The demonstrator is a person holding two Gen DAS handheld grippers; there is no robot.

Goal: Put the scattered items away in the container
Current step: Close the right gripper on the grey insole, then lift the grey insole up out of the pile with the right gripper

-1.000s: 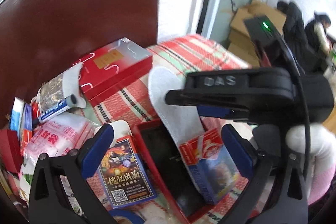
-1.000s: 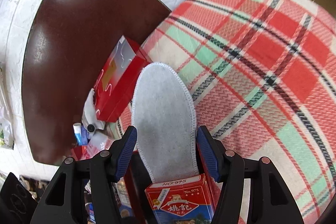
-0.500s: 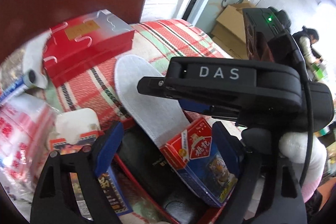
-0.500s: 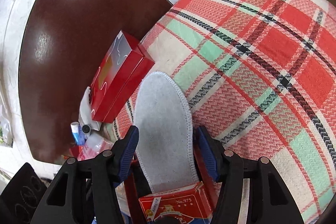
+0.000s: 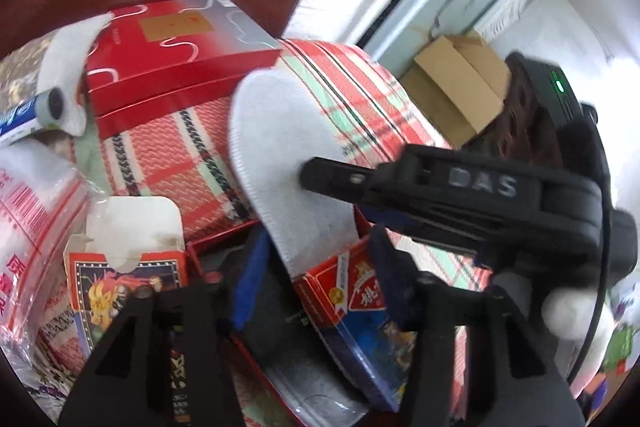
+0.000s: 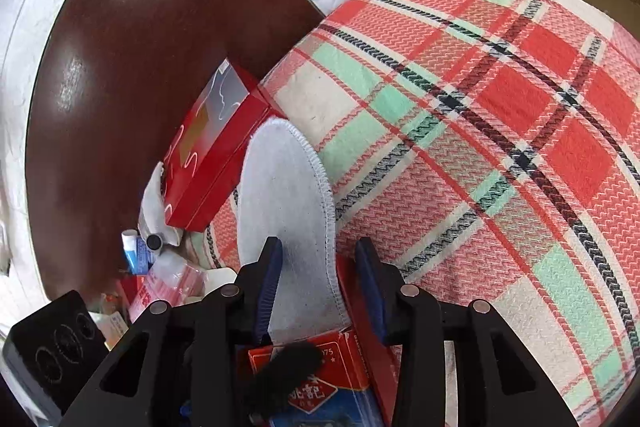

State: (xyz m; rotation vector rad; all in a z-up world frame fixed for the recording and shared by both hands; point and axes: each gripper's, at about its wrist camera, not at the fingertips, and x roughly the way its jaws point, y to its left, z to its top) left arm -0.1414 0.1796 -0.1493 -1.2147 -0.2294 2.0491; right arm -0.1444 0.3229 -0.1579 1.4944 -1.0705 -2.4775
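Observation:
A white insole (image 5: 276, 163) (image 6: 286, 211) leans out of an open red box (image 5: 256, 343), its toe up on the plaid blanket (image 6: 480, 131). A red and blue card pack (image 5: 352, 303) (image 6: 320, 379) lies on its lower end inside the box. My left gripper (image 5: 316, 275) is open, its fingers on either side of the insole and pack. My right gripper (image 6: 318, 279) is open around the insole's lower part; its body (image 5: 480, 195) crosses the left wrist view.
A large red gift box (image 5: 176, 67) (image 6: 212, 147) lies against the brown headboard (image 6: 120, 67). A toothpaste tube (image 5: 28, 115), a plastic bag (image 5: 28, 227) and an opened card box (image 5: 128, 267) lie at the left. Cardboard boxes (image 5: 456, 87) stand beyond the bed.
Both grippers moved forward and down toward the red box. The left gripper's fingers now straddle the insole and card pack. The insole stays leaning in place.

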